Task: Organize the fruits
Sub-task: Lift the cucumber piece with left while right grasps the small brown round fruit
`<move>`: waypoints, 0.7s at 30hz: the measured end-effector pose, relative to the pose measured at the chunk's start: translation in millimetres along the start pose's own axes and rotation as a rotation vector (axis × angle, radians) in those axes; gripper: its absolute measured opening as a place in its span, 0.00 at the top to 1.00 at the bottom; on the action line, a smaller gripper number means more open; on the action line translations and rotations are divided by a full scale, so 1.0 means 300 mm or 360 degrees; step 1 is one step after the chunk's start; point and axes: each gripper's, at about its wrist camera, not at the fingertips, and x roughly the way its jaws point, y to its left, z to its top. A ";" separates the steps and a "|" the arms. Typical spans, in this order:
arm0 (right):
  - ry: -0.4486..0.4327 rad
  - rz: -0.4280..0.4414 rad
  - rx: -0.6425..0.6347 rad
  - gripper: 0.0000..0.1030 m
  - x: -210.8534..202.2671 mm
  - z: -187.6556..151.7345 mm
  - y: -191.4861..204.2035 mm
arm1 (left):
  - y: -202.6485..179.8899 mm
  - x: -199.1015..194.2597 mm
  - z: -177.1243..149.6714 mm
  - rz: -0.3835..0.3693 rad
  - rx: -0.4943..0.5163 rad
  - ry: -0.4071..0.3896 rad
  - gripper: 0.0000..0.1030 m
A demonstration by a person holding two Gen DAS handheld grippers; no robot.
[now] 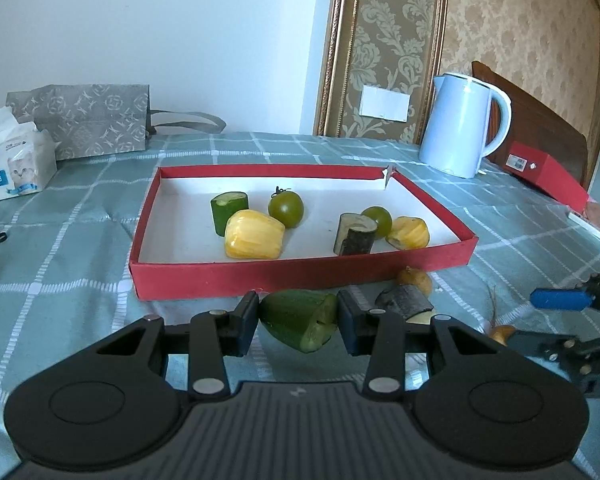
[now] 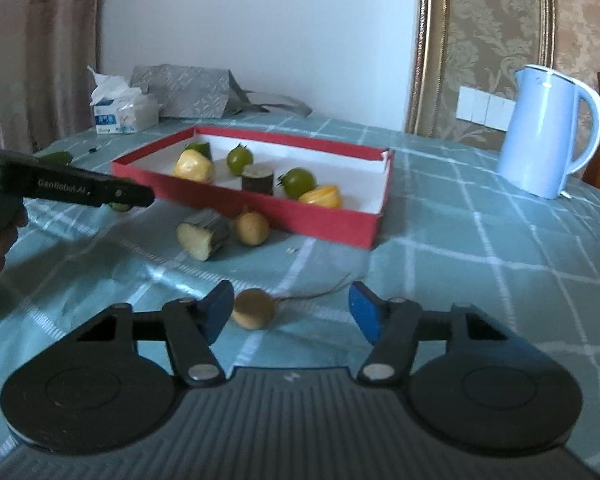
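Sitting clamped between left tongs (image 1: 298,322): cucumber chunk (image 1: 300,319).

Checked tablecloth (image 2: 480,248) under red tray (image 1: 300,272), kettle (image 1: 460,120).

A green cucumber chunk (image 1: 298,320) is sitting clamped, cut face tilted toward the camera, just before the red tray (image 1: 300,274). Inside are lying two cucumber pieces, two green tomatoes and two yellow pieces, possibly jackfruit. A dark-skinned chunk (image 2: 204,234) and two small tan fruits are resting outside.
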 end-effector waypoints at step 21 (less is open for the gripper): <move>0.0113 0.0092 0.0058 0.75 0.076 0.006 0.037 | 0.008 -0.002 0.001 -0.0018 -0.0016 -0.0002 0.60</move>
